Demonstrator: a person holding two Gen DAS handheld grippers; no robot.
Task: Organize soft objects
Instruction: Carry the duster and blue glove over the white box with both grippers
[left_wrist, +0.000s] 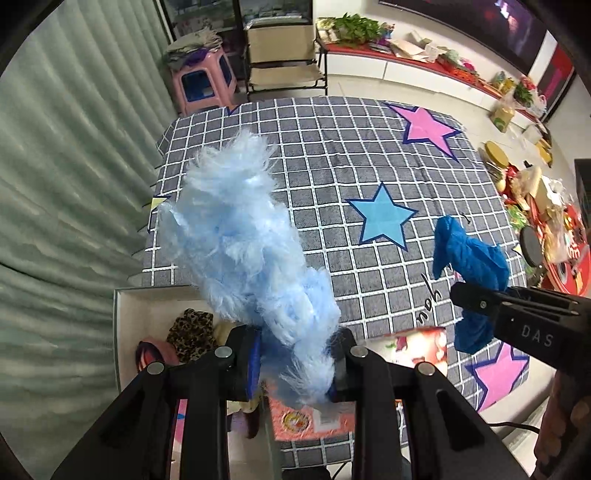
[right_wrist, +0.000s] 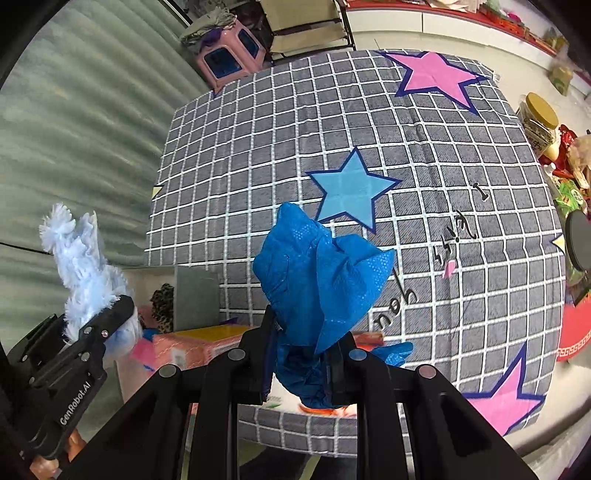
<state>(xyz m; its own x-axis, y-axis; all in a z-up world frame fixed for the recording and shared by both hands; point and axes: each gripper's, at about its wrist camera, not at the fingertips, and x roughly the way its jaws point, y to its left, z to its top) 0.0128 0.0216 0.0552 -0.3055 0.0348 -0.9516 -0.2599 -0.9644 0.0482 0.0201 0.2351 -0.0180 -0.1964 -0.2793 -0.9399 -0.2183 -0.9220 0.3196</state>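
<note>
The left gripper (left_wrist: 295, 363) is clamped on a fluffy pale-blue cloth (left_wrist: 243, 236), pinched by one end so the rest hangs free above the table's near left corner. The right gripper (right_wrist: 304, 363) pinches a crumpled blue cover (right_wrist: 321, 273) the same way, over the near edge. Just below the left gripper sits an open box (left_wrist: 122, 295) holding a leopard-print piece (left_wrist: 190, 330), probably where both are headed. The checked tablecloth (left_wrist: 332, 166) lies bare.

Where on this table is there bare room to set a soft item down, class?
Free: the checked cloth around the blue star, up to the pink star. Crowded: the near-left corner, with the white box and orange carton.
</note>
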